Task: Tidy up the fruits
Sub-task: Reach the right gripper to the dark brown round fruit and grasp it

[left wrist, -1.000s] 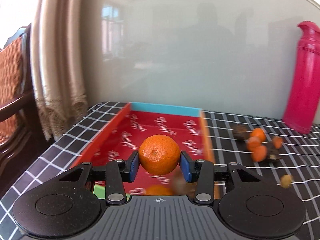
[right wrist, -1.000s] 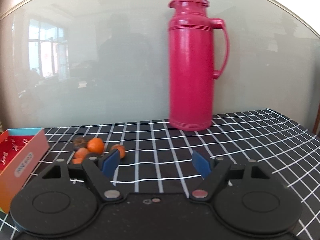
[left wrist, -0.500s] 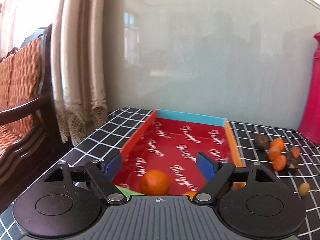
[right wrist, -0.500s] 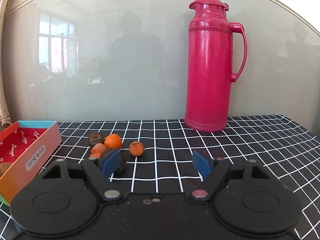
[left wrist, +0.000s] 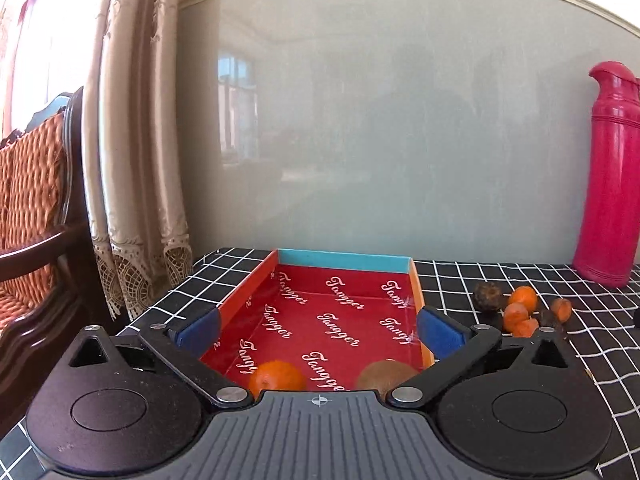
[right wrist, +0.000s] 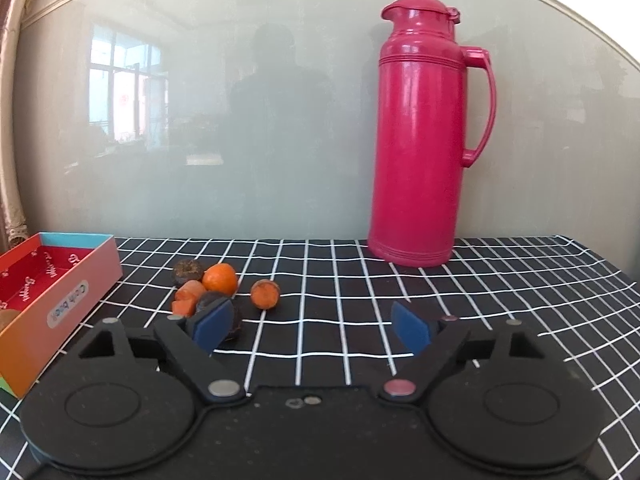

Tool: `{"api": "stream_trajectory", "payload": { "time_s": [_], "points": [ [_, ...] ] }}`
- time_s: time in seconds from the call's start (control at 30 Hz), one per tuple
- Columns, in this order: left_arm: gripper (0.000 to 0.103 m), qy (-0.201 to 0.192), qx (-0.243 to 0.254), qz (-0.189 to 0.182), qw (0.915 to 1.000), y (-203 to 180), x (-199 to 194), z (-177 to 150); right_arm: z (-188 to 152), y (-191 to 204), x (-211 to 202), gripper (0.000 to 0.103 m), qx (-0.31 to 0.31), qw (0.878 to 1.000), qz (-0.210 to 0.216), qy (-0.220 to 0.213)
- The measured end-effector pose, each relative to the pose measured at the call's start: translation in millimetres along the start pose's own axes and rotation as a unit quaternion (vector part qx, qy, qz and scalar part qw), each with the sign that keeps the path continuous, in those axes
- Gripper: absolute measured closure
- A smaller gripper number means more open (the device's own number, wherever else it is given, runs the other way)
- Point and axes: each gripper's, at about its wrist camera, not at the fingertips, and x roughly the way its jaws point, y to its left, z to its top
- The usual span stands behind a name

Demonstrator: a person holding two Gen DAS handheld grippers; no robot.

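Note:
A shallow box (left wrist: 344,258) with a red printed lining lies on the checked cloth. An orange (left wrist: 277,376) and a brown kiwi (left wrist: 384,372) rest in its near end. My left gripper (left wrist: 320,330) hangs over that box, its jaws opening wide with nothing between them. In the right wrist view the box (right wrist: 76,292) sits at the left. A cluster of small orange and dark fruits (right wrist: 212,284) lies beside it, with one orange piece (right wrist: 265,294) apart. My right gripper (right wrist: 310,326) is low over the cloth, jaws opening and empty, its left pad in front of a dark fruit (right wrist: 236,322).
A tall pink thermos (right wrist: 420,140) stands at the back against a glossy grey wall. The black cloth with white grid (right wrist: 440,300) stretches to the right. A curtain (left wrist: 132,140) and a wooden chair with a woven cushion (left wrist: 32,216) stand left of the table.
My left gripper let go of the orange, which now lies in the box, and its jaws spread wide. The right gripper's view swung left toward the fruit cluster, and its jaws widened slightly.

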Motion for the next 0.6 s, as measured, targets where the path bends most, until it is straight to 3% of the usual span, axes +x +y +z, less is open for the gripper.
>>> {"api": "stream_trajectory", "payload": {
  "time_s": [0.23, 0.33, 0.6],
  "points": [
    [0.0, -0.003, -0.011, 0.009, 0.9999, 8, 3, -5, 3, 21, 23, 0.018, -0.041, 0.999, 0.027, 0.015],
    [0.0, -0.001, -0.014, 0.012, 0.9998, 11, 5, -5, 3, 30, 37, 0.024, -0.054, 0.997, 0.034, 0.033],
    [0.0, 0.002, -0.009, 0.036, 0.9993, 21, 15, -7, 1, 40, 66, 0.03, -0.056, 0.995, 0.04, 0.071]
  ]
}}
